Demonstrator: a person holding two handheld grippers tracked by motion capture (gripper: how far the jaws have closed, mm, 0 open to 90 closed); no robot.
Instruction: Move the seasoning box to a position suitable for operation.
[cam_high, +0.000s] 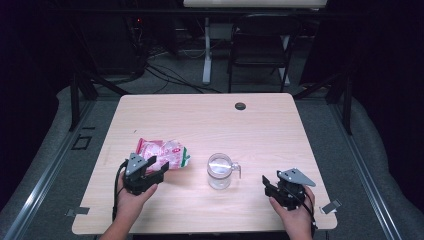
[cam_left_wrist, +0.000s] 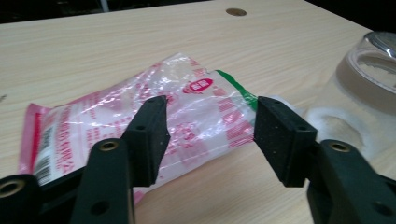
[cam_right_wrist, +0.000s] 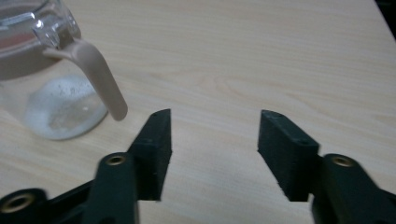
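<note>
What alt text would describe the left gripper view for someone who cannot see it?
The left gripper stands open just before a crinkled clear plastic bag with red print and a green edge lying on a light wooden table. A clear glass jug stands at the right.

Bag (cam_left_wrist: 187, 116): clear plastic w/ pink-red print, green edge strip. Jug (cam_high: 220, 171): clear glass, beige handle, white powder at bottom. Table (cam_high: 210, 120): light wood grain, dark round cap at far edge. Both grippers' jaws black.
</note>
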